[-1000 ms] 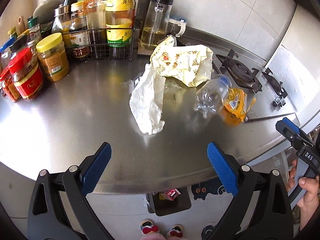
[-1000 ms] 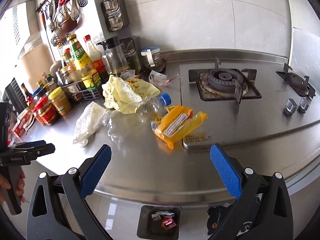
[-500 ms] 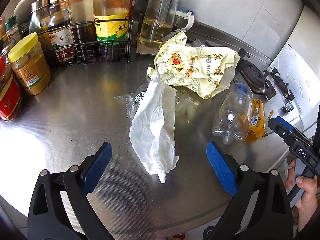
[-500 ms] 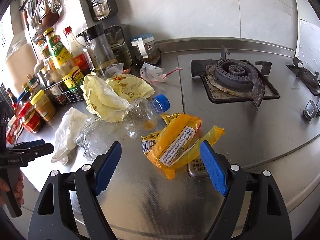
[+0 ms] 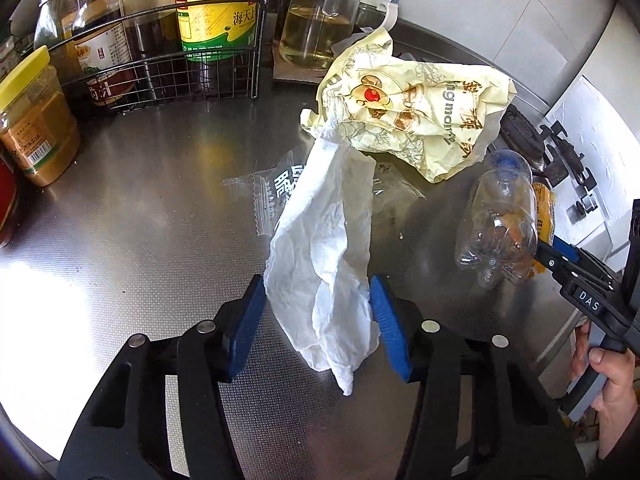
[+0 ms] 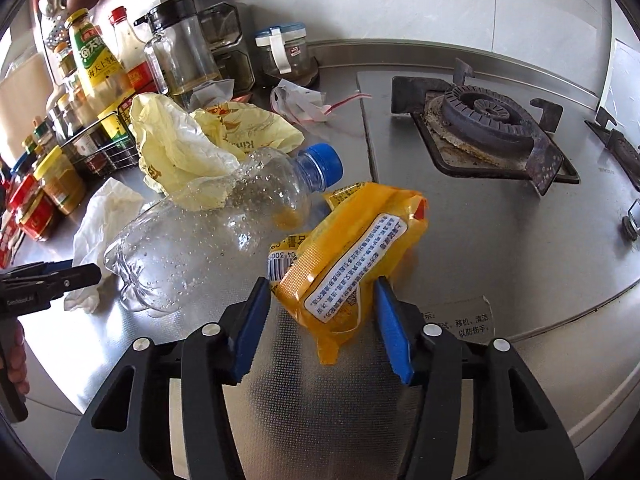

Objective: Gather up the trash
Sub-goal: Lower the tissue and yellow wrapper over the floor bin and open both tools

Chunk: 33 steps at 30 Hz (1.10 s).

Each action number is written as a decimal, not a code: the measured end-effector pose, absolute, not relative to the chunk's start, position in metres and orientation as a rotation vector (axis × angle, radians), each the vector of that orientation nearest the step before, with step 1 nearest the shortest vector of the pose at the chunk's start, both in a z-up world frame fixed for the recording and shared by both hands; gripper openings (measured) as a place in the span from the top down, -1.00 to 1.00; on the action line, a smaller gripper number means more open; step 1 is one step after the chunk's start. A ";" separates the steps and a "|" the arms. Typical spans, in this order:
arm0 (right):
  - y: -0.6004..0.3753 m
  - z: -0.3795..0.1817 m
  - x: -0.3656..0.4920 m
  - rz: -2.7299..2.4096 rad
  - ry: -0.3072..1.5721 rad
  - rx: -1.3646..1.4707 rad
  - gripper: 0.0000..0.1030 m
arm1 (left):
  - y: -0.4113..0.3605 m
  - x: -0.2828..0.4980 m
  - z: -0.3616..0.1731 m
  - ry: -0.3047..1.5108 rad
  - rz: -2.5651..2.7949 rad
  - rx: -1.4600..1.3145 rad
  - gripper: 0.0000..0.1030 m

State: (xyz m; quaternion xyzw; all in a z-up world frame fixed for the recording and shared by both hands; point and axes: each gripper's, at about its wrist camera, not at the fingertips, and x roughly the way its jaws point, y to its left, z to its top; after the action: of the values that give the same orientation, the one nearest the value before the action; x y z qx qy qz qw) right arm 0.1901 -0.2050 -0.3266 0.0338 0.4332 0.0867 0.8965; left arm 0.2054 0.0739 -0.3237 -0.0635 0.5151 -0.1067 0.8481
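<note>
The fingers (image 5: 244,328) of the left gripper (image 5: 318,330) stand narrowed on either side of the crumpled white paper towel (image 5: 324,264), touching its edges, and those of the right gripper (image 6: 324,320) flank the yellow snack wrapper (image 6: 352,256) the same way; whether either pair actually pinches, I cannot tell. Across the steel bench (image 5: 140,220), the cream printed bag (image 5: 416,116) lies crumpled behind the towel. Between towel and wrapper lies the empty clear bottle (image 6: 208,232) on its side, blue cap (image 6: 322,166) toward the gas burner (image 6: 484,120).
</note>
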 end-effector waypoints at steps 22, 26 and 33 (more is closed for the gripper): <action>-0.226 -0.267 0.121 0.267 0.758 0.083 0.64 | 0.055 0.136 -0.269 0.974 -0.251 -0.121 0.95; -0.228 -0.256 0.082 0.316 0.742 0.072 0.64 | 0.041 0.100 -0.257 0.962 -0.252 -0.113 0.95; -0.229 -0.266 0.017 0.380 0.788 0.057 0.64 | 0.024 0.033 -0.261 0.983 -0.255 -0.130 0.95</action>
State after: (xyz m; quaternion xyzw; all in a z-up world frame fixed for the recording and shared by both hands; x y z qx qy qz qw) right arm 0.0169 -0.2287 -0.2665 0.0277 0.3817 0.1841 0.9053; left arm 0.0329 0.0241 -0.2615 -0.0622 0.4702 -0.1218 0.8719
